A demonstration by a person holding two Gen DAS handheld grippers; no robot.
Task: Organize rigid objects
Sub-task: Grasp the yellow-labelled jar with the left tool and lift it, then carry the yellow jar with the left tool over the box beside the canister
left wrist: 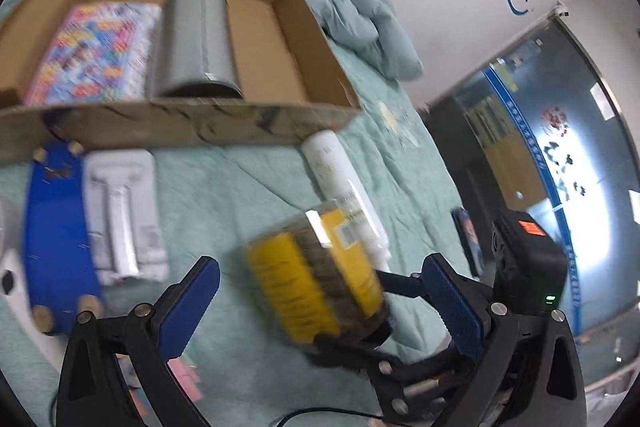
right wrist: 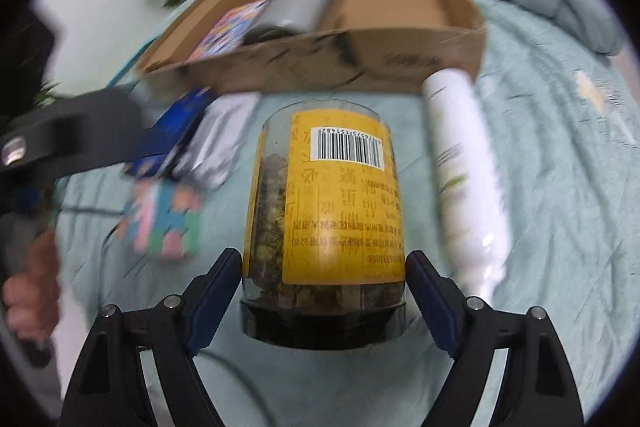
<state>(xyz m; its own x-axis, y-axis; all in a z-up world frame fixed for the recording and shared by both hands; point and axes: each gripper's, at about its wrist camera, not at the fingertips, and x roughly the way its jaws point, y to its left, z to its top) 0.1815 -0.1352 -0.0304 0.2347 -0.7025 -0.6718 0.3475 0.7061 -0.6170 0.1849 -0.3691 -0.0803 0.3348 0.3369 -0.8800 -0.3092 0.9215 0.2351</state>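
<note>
Jar: clear jar (right wrist: 324, 215), yellow label, dark lid, lying on the teal bedspread (right wrist: 560, 187) just before the cardboard box (right wrist: 320, 63).
Right gripper (right wrist: 324, 291): straddling the lid end, pads at the jar's sides; firm grip not confirmable.
Left gripper (left wrist: 320, 307): hanging wide, holding nothing.
Advice: centring pads above the lid, squeezing evenly, then lifting into the box's free right half.

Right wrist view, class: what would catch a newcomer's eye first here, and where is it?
The clear jar with the yellow label fills the middle, lying on the green bedspread between the right gripper fingers. Just behind it sits an open cardboard box holding a grey cylinder, and a white bottle lies to the jar's right.
</note>
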